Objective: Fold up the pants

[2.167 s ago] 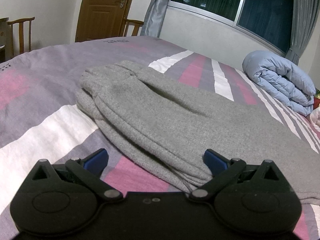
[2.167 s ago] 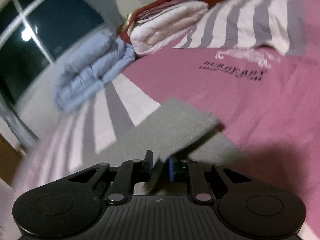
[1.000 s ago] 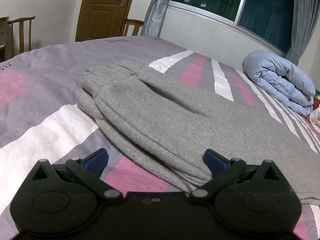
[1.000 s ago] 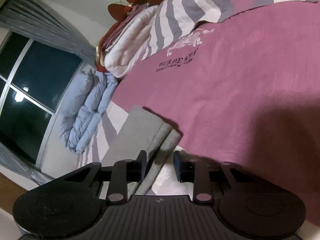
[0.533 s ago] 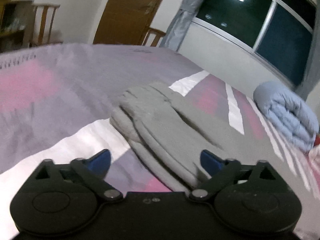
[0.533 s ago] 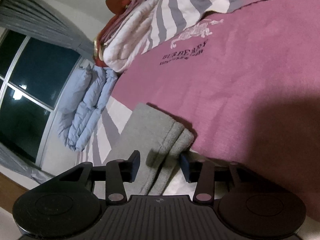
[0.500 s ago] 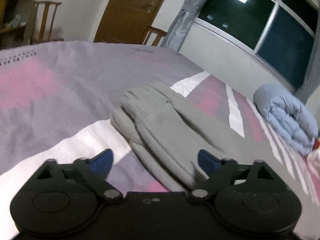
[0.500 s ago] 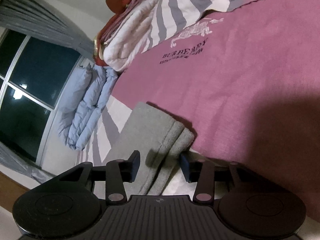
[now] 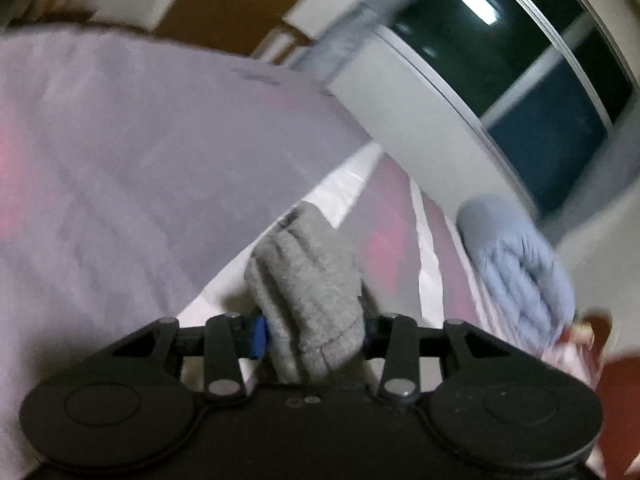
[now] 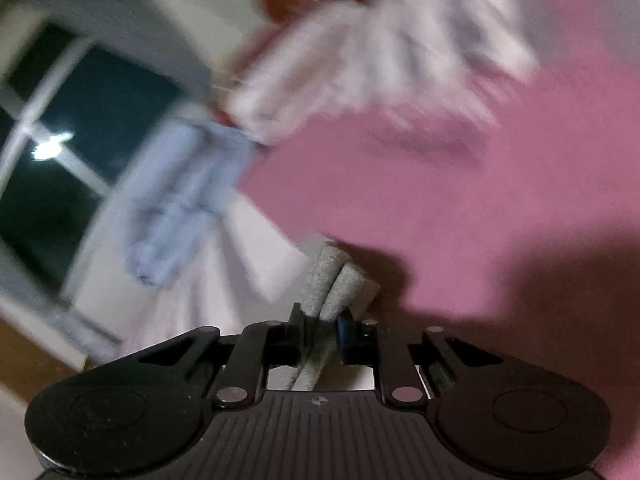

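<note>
One pair of grey pants (image 9: 308, 280), knitted fleece with a nubbly surface, lay on the striped bedspread (image 9: 120, 168). In the left wrist view the bunched, rounded end ran away from the camera, long axis roughly fore-and-aft. The left gripper (image 9: 314, 334) was clamped on this thick bundle, blue pads pressing both sides. In the right wrist view two rolled folded edges of the pants (image 10: 334, 280) stood side by side, pointing away and slightly left. The right gripper (image 10: 320, 330) pinched those layers between its nearly closed fingers. One blue quilt (image 9: 516, 264), puffy and folded, sat near the window (image 9: 540, 92). One pale stack of bedding (image 10: 360, 56) was blurred. A pink panel (image 10: 460, 200) of bedspread lay beyond.
</note>
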Available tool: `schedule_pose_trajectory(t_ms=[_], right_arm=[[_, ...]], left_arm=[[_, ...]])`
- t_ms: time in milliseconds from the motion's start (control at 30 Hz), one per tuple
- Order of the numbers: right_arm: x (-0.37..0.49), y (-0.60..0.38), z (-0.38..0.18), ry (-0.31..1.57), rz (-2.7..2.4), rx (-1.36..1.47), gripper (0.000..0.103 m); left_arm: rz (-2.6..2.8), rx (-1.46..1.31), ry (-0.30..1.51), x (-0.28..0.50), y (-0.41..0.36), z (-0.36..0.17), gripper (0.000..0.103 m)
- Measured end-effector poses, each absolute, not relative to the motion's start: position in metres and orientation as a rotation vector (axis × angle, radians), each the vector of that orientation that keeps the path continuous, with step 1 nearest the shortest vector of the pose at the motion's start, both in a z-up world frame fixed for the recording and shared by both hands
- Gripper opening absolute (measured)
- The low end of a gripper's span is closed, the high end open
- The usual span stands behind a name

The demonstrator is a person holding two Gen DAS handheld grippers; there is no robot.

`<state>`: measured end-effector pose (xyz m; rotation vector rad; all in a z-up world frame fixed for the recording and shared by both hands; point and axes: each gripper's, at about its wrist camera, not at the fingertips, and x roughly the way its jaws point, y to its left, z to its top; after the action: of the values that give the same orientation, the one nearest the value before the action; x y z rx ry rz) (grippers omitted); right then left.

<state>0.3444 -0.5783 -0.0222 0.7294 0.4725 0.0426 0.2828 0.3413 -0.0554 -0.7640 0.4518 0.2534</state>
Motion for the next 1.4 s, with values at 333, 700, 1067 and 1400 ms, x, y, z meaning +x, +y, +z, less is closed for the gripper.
schedule_pose_trajectory(t_ms=[333,700,1067,1400], right_arm=[[0.330,-0.602,-0.093,0.570,-0.091,0.897,0.031],[0.288,-0.598,-0.065,0.481,-0.030,0.977,0.035],[0.309,-0.577,-0.090,0.572,-0.032,1.052,0.035],[0.286,-0.578,-0.084,0.497,-0.038,1.124,0.035]], left_arm=[[0.301,-0.657,0.539,0.266,0.332,-0.072,0.050],[0.348,-0.259,0.468,0.263,0.214,-0.028,0.079],[0.374,-0.311,0.521,0.258,0.205,-0.065,0.091],[0.377,-0.329,0.528,0.254,0.210,-0.070,0.092]])
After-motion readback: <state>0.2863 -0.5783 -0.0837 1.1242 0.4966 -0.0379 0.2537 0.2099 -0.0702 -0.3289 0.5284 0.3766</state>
